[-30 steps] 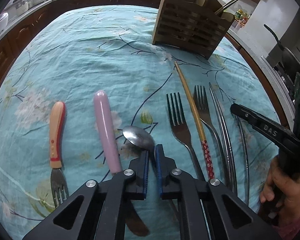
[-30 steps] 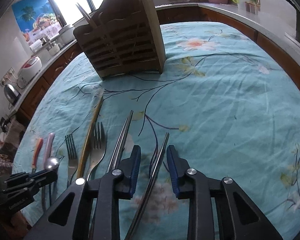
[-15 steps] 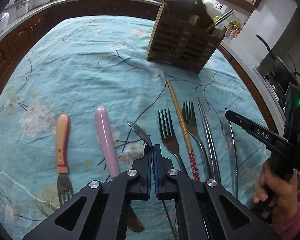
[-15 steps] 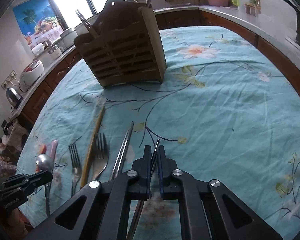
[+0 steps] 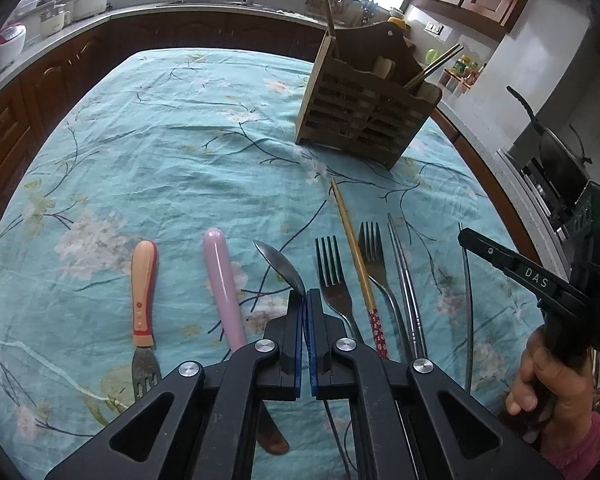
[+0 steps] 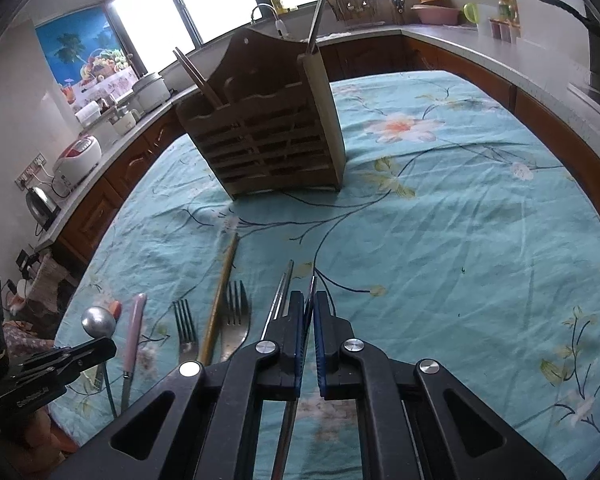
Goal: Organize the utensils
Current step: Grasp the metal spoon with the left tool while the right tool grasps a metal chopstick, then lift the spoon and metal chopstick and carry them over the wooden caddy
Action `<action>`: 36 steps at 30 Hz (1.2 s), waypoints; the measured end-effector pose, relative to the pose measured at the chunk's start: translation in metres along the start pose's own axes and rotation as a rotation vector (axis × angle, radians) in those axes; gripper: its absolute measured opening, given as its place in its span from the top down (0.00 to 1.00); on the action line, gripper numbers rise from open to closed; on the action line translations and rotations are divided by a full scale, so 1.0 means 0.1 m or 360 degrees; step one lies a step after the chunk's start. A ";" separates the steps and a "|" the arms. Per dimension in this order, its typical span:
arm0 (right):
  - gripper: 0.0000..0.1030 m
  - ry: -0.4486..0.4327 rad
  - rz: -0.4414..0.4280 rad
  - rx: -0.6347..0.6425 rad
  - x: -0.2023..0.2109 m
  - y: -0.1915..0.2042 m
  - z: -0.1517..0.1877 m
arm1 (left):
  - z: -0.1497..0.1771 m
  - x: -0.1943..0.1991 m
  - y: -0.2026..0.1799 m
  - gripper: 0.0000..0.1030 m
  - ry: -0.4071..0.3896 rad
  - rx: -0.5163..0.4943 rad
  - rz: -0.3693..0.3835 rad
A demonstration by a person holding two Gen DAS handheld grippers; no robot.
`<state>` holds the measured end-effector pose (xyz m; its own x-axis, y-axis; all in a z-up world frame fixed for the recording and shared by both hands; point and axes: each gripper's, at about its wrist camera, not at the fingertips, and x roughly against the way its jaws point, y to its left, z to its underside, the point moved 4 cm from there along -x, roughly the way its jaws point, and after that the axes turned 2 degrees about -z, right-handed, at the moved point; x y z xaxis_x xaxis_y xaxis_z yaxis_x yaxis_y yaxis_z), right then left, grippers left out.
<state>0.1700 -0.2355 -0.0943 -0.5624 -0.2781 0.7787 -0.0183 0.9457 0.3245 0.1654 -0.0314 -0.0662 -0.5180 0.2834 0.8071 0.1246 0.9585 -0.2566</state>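
Observation:
My left gripper point(image 5: 305, 294) is shut on the neck of a metal spoon point(image 5: 278, 268), whose bowl sticks up past the fingertips, lifted off the cloth. The right wrist view shows that spoon point(image 6: 98, 322) above the left gripper point(image 6: 60, 364). My right gripper point(image 6: 309, 298) is shut on a thin metal chopstick point(image 6: 313, 282). From the left wrist, the right gripper point(image 5: 512, 268) holds that chopstick point(image 5: 466, 280) at the far right. A slatted wooden utensil holder point(image 5: 364, 120) point(image 6: 268, 136) stands at the far end of the table with a few utensils in it.
On the teal flowered tablecloth point(image 5: 160, 160) lie an orange-handled small fork point(image 5: 143, 292), a pink-handled knife point(image 5: 222, 284), a dark fork point(image 5: 332, 272), a wooden chopstick point(image 5: 358, 264), a silver fork point(image 5: 374, 256) and a pair of metal chopsticks point(image 5: 404, 272). Kitchen counters ring the table.
The right gripper's jaws closed on the metal chopstick and the left's closed fully on the spoon. Both grippers then rose, lifting the spoon's bowl and the chopstick off the cloth.

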 end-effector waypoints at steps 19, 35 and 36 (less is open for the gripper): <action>0.96 -0.0192 -0.0065 0.0011 0.42 0.14 -0.21 | -0.05 0.32 0.02 0.99 -0.0092 0.0007 0.0039; 0.97 -0.0305 -0.0111 0.0031 0.66 0.26 -0.35 | -0.15 0.51 0.06 0.99 -0.0167 0.0007 0.0067; 0.97 -0.0308 -0.0114 0.0032 0.67 0.26 -0.35 | -0.15 0.52 0.06 0.99 -0.0171 0.0006 0.0066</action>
<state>0.1607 -0.2356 -0.0146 -0.7074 -0.3088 0.6358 -0.0792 0.9285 0.3629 0.1518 -0.0107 -0.0178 -0.6003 0.3175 0.7340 0.1449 0.9458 -0.2906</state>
